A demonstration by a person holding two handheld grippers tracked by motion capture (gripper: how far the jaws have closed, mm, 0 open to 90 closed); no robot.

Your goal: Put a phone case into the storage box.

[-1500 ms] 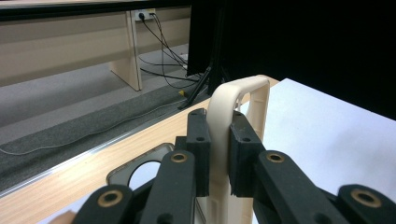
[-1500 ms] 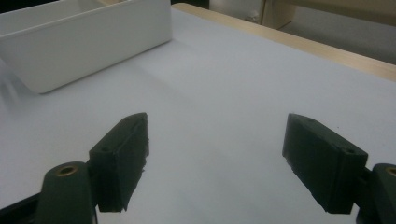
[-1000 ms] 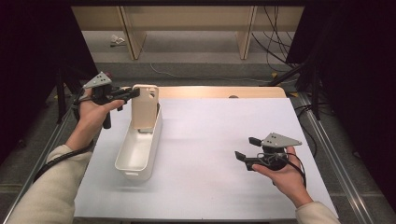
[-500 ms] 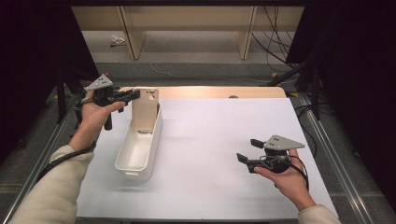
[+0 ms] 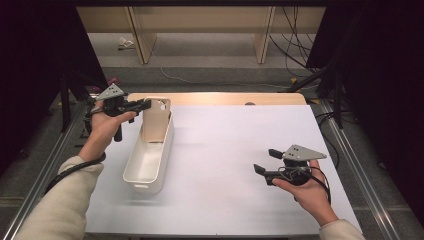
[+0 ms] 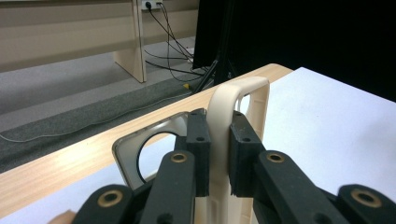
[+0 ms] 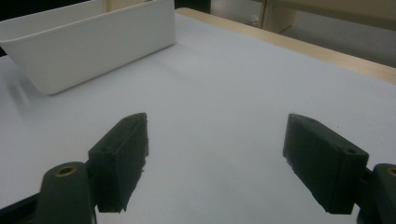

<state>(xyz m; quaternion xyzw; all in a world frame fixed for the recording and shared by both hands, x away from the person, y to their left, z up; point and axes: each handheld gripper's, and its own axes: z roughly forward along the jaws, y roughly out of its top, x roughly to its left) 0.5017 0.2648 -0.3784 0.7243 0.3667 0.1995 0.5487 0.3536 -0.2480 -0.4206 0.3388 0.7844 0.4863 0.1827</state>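
Dark curtains close in both sides of the room, and pale wooden furniture legs stand on the grey floor beyond the table (image 5: 225, 98). Its top is wood along the far edge, covered nearer by a white sheet (image 5: 240, 165). On the left part of that sheet sits a long white bin (image 5: 150, 160), running lengthwise away from the person, its near end on the sheet and its tall far end with a handle cut-out raised at the far left corner. The left gripper (image 5: 142, 104) is held level at that far end, its two black jaws clamped on the cream-coloured rim of the bin's handle, which stands upright between the pads (image 6: 198, 154) in the left gripper view. Well apart, over the right part of the sheet, the right gripper (image 5: 267, 161) hovers in the person's hand, pointing toward the bin with its jaws spread wide and nothing between them.
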